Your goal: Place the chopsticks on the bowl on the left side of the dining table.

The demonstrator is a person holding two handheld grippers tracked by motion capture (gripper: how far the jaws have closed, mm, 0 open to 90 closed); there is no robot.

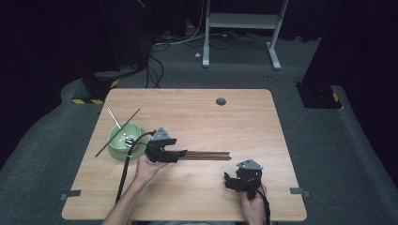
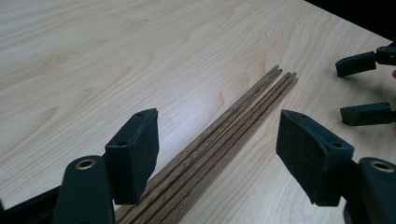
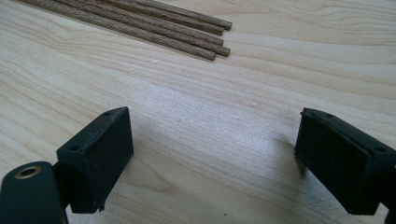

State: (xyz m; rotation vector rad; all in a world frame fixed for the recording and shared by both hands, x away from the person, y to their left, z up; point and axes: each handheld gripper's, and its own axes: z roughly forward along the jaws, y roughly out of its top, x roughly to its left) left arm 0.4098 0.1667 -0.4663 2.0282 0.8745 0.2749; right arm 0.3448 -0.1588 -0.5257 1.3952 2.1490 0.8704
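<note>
A bundle of several brown wooden chopsticks [image 1: 206, 155] lies side by side at the table's middle. My left gripper [image 1: 180, 153] is low over their left end, open, its jaws straddling the chopsticks [image 2: 219, 140] without touching them. My right gripper [image 1: 227, 181] rests near the front right, open, pointing left, with bare table between its jaws. In the right gripper view the tips of the chopsticks [image 3: 196, 35] lie beyond my right gripper [image 3: 212, 149]. The right gripper [image 2: 357, 88] also appears in the left gripper view, at the far right.
A green bowl [image 1: 114, 149] stands at the table's left, with a metal spoon [image 1: 117, 123] in it and a single chopstick [image 1: 133, 116] lying across its rim. A dark grommet [image 1: 220, 101] sits near the table's far edge. Cables lie on the floor beyond.
</note>
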